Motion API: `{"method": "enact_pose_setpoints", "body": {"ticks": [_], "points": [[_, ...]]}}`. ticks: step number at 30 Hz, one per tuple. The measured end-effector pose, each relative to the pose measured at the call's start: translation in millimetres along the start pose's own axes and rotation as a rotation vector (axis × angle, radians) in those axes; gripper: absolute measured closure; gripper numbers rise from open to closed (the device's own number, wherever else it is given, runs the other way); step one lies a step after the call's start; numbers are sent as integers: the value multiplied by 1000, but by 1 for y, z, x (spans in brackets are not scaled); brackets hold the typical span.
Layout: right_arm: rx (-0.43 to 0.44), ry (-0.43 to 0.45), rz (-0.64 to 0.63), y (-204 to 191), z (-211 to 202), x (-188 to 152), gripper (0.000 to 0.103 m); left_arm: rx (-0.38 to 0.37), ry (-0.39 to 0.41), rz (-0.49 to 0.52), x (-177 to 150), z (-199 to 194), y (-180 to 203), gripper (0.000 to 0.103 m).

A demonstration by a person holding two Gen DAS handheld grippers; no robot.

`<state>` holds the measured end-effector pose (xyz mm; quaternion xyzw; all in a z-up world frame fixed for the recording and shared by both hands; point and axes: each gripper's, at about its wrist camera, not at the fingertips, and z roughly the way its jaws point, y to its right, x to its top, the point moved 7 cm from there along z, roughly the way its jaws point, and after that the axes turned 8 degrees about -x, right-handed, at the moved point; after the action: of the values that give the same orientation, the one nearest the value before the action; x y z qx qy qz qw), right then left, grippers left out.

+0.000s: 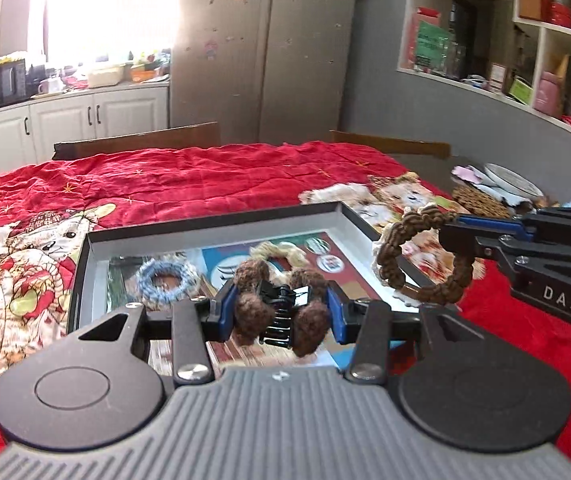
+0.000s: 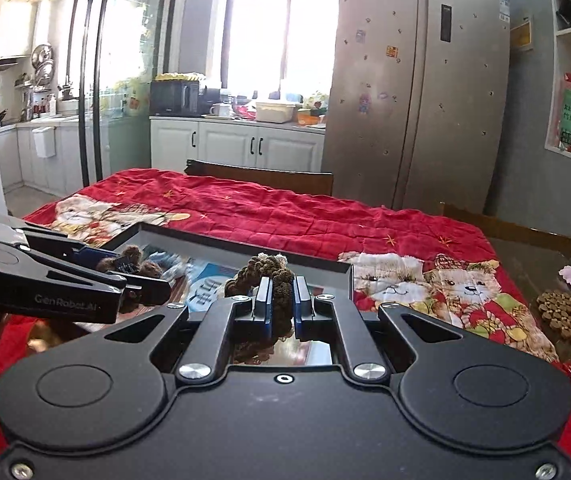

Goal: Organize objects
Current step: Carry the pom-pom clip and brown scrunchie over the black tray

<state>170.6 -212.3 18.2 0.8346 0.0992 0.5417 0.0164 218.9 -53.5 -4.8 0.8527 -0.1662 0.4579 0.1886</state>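
Both grippers carried hair accessories over the tray.

Left view: left gripper point(image 1: 281, 312), jaws clamped on the pompom clip point(image 1: 281, 314), tray point(image 1: 213, 222) beyond, seemingly its destination. Right view: right gripper point(image 2: 283, 300), jaws narrow, pinched the braided scrunchie point(image 2: 269, 270); its lower loop was hidden behind them.

White letters "DAS" stand on the black side of the right gripper point(image 1: 451, 236), which reaches in from the right of the left gripper point(image 1: 281, 308) in that gripper's own view. Pale grey letters "GenRobot.AI" stand on the side of the left gripper, seen to the left of the right gripper in the right wrist view. The green sign point(image 1: 431, 46) on the shelf far ahead and to the right carries writing too small to read.
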Motion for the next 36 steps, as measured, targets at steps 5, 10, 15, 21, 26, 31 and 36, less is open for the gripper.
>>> {"method": "enact_pose_setpoints", "body": {"ticks": [5,10,15,21,26,31,36], "points": [[-7,-21,34,0,31,6,93,35,-3,-21,9,19,-14,54],[-9,-39,72,0,59,7,93,55,-18,-33,14,35,-25,54],[-9,-67,122,4,88,5,93,70,-36,-50,16,50,-32,54],[-21,-124,186,14,122,-1,93,98,-65,-52,17,69,-39,54],[-21,-165,221,23,144,-10,93,108,-89,-41,18,84,-40,54],[-28,-206,239,27,156,-19,93,126,-107,-34,15,93,-43,54],[-13,-253,242,26,166,-27,93,133,-125,-32,13,100,-45,54]]}}
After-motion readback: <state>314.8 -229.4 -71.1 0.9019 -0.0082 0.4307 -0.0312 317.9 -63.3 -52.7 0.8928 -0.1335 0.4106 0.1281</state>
